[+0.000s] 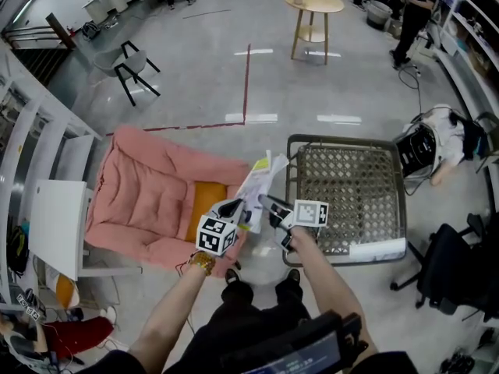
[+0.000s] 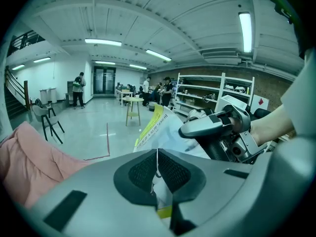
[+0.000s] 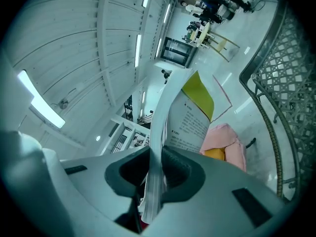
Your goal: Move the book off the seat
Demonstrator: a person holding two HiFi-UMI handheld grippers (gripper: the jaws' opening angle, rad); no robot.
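The book (image 1: 261, 179), white pages with a yellow cover, hangs in the air between the pink seat cushion (image 1: 148, 197) and the wire-mesh table (image 1: 347, 193). My left gripper (image 1: 238, 207) is shut on a few of its pages, seen as the book (image 2: 160, 132) in the left gripper view. My right gripper (image 1: 269, 205) is shut on a thicker block of pages; the book (image 3: 190, 117) rises up from its jaws. An orange pillow (image 1: 204, 209) lies on the seat where the cushion dips.
A white side table (image 1: 56, 224) stands left of the seat. A black chair (image 1: 132, 65) and a round wooden table (image 1: 312, 6) stand further off. Bags (image 1: 437, 142) lie right of the mesh table. Red tape marks the floor (image 1: 245, 84).
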